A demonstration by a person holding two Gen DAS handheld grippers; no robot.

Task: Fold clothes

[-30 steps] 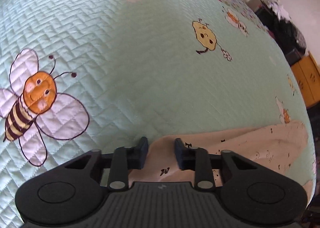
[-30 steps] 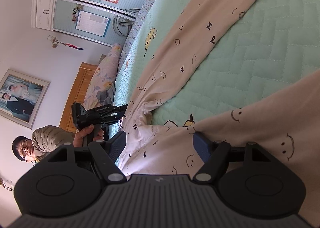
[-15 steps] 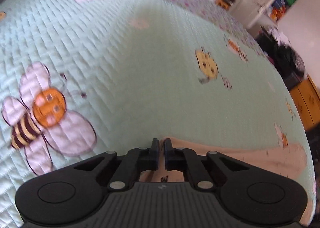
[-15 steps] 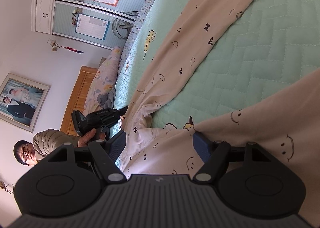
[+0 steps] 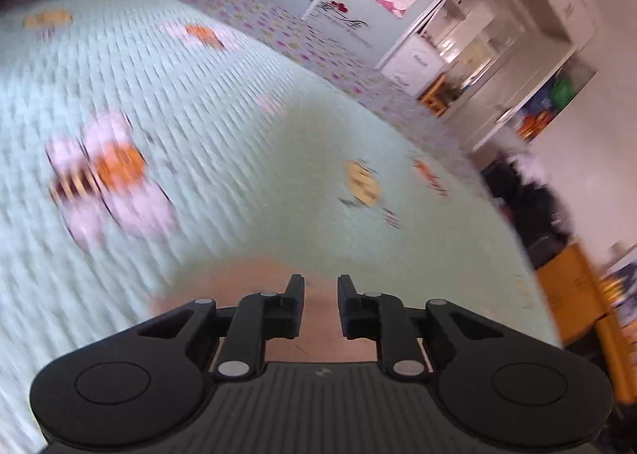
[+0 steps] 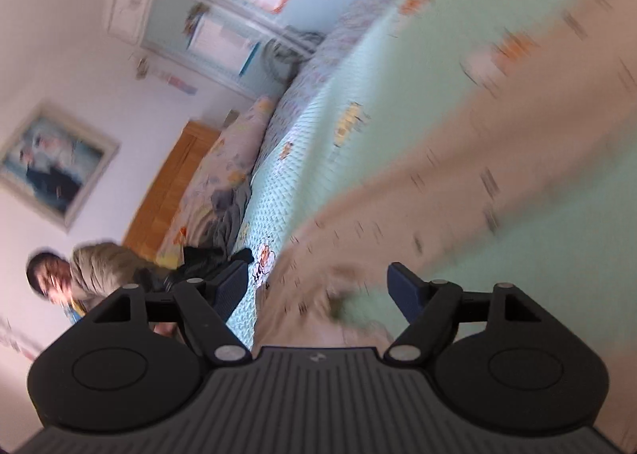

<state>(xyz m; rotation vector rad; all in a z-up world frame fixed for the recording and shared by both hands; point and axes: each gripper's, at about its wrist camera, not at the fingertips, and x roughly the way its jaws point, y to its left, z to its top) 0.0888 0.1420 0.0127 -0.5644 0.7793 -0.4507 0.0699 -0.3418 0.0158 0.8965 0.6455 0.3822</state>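
A beige garment printed with small dark marks lies spread over the mint quilted bedspread. In the right wrist view it runs from under my right gripper toward the upper right. That gripper is wide open, with cloth below and between its fingers. In the blurred left wrist view, a beige edge of the garment shows under my left gripper. Its fingers stand a narrow gap apart, and cloth shows through the gap. I cannot tell whether they touch the fabric.
A person in a padded jacket stands at the bed's side. Pillows and a wooden headboard lie at the bed's far end. A dark pile and a yellow cabinet stand past the bed's right edge.
The left fingers closed on the garment's edge half a second ago and now stand slightly apart; that view has tilted up toward the room. The right gripper stayed open and swung quickly.
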